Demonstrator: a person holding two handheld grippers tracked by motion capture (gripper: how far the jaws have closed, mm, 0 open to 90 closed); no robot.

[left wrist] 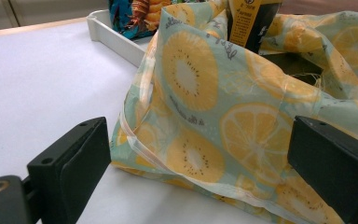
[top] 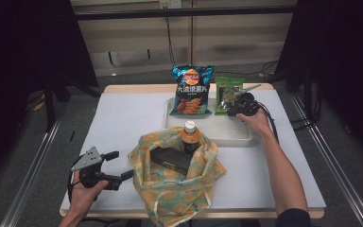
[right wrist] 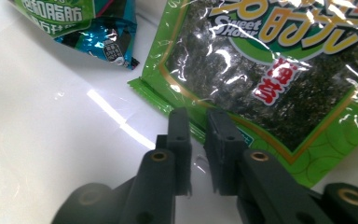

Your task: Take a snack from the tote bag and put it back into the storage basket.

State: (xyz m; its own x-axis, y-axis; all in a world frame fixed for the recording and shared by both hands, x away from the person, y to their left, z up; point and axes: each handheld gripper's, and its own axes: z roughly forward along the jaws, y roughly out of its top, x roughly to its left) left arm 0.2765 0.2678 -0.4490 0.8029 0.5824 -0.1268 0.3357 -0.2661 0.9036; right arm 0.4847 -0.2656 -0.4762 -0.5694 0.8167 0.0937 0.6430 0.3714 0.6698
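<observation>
Your right gripper [right wrist: 196, 116] sat at the lower edge of the seaweed pack [right wrist: 279, 70], its jaws nearly together with a slim gap and the pack's edge just at their tips, not clearly pinched. The pack leaned in the white tray [top: 236, 137] beside the chip bag [top: 191, 92]. Your left gripper [top: 118, 165] was spread wide, just beside the fruit-print bag [left wrist: 214, 116], which held a bottle [top: 189, 134] and a dark box [top: 170, 159].
</observation>
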